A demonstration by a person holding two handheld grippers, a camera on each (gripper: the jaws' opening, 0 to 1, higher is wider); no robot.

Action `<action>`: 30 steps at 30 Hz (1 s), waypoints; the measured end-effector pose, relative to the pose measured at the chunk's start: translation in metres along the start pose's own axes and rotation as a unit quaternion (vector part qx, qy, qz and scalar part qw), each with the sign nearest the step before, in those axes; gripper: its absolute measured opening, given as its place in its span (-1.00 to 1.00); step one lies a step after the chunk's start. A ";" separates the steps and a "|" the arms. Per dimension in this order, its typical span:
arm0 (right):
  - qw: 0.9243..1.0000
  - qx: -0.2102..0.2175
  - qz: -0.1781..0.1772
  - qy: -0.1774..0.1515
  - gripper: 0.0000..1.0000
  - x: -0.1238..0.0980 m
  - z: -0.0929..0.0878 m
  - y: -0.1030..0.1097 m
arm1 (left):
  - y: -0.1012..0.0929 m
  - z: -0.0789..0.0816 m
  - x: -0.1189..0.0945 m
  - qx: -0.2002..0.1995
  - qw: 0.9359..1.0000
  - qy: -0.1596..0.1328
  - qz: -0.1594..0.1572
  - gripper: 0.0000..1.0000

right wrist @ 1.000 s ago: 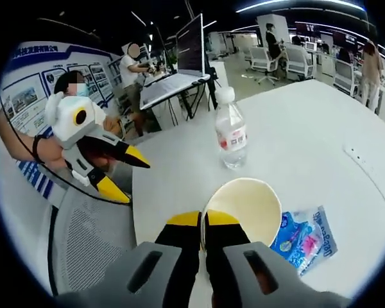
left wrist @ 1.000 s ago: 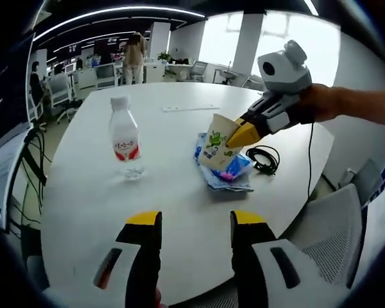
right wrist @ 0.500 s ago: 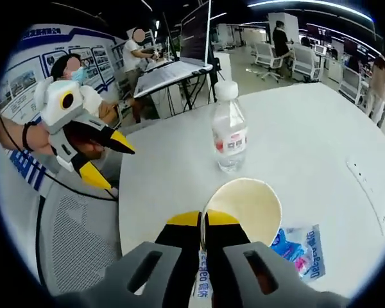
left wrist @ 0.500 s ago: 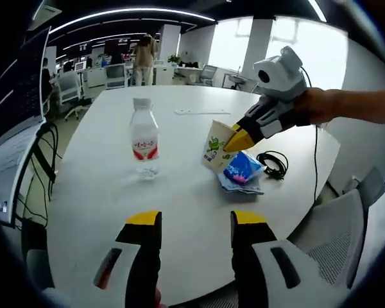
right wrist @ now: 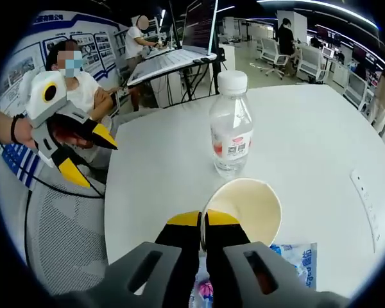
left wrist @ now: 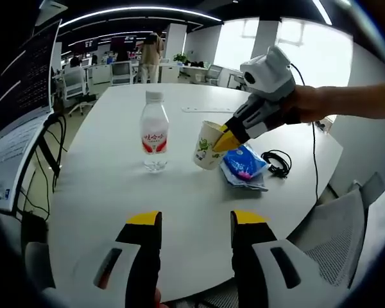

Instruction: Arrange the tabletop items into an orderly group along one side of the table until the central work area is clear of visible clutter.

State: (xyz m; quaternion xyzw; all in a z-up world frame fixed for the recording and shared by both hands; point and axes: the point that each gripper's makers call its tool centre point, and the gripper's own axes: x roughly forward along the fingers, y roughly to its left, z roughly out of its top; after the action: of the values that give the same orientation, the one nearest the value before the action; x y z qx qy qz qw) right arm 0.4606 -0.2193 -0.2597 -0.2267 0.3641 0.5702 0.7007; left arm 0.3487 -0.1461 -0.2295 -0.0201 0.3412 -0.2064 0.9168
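Left gripper view: the left claw (left wrist: 192, 226) is held open and empty over the desk (left wrist: 102, 192); ahead, a cup (left wrist: 206, 145) is pinched by the right claw (left wrist: 226, 140), beside the bottle (left wrist: 154, 140) and packet (left wrist: 242, 165).

Right gripper view: the cup's (right wrist: 244, 208) rim is clamped, bottle (right wrist: 230, 133) just beyond. Setting-down beside it seems due next.

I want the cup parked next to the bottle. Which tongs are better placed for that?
The right tongs: they are already shut on the rim of the paper cup, held tilted close beside the water bottle. The left tongs are open, holding nothing, farther back.
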 end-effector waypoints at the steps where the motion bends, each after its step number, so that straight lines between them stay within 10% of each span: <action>1: 1.000 -0.004 -0.003 0.005 -1.00 0.003 -0.001 -0.002 | 0.001 -0.001 0.000 -0.002 1.000 0.000 0.001 -0.16; 30: 0.993 -0.096 -0.025 0.068 -1.00 0.055 -0.003 -0.036 | 0.008 -0.008 -0.002 -0.018 1.000 0.003 0.009 -0.16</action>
State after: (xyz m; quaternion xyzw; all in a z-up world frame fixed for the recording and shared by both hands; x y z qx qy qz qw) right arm 0.4991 -0.1951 -0.3071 -0.3404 0.3484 0.5682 0.6633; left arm 0.3448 -0.1367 -0.2357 -0.0327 0.3476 -0.1917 0.9173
